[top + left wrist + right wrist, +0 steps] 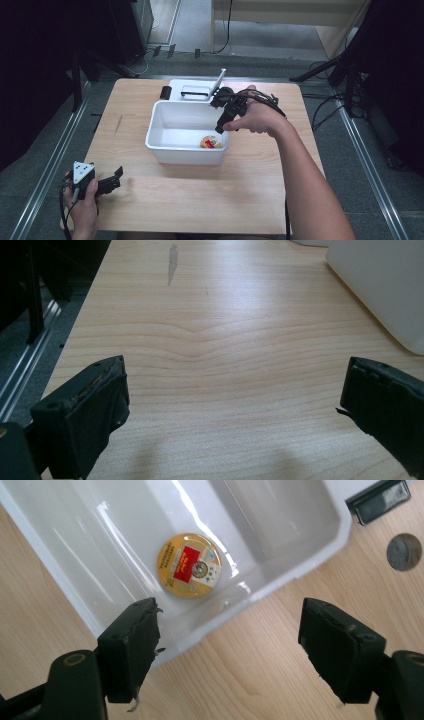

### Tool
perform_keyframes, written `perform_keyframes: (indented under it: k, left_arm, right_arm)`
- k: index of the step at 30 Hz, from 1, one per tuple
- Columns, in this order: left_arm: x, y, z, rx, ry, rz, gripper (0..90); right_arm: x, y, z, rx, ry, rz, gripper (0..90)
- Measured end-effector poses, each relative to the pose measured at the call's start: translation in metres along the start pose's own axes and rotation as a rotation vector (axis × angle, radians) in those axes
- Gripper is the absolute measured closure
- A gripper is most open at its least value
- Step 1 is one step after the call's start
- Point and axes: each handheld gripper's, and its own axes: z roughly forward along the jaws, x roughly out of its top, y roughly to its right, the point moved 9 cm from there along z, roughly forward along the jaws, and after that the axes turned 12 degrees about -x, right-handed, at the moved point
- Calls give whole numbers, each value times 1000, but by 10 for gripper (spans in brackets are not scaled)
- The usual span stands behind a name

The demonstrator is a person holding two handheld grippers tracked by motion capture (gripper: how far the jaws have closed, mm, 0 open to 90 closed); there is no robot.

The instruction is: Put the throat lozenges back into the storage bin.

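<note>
Fingers of the right gripper [227, 645] are spread wide, empty, held over the near right corner of the white bin [165, 145]. Round yellow tin [189, 565] is seen lying flat on the bin floor, apart from the jaws. Step judged: placement done or pickup pending. Next move would call for a descent or withdrawal. Left gripper [232, 405] is held parted over bare table [225, 340].
</note>
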Motion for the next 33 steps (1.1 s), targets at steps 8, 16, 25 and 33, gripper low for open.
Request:
perform_keyframes:
  k: [8, 16, 25, 33]
  left_arm:
    - [0, 0, 0, 3, -2, 4, 0]
    - [0, 0, 0, -2, -1, -2, 0]
    - [0, 0, 0, -2, 1, -6, 0]
    - [0, 0, 0, -3, 1, -3, 0]
  right_arm:
    - [-24, 16, -10, -24, -17, 36, 248]
    - [-49, 26, -11, -29, -25, 75, 247]
    - [-78, 38, -5, -39, -35, 127, 247]
    - [-108, 41, 10, -32, -57, 175, 233]
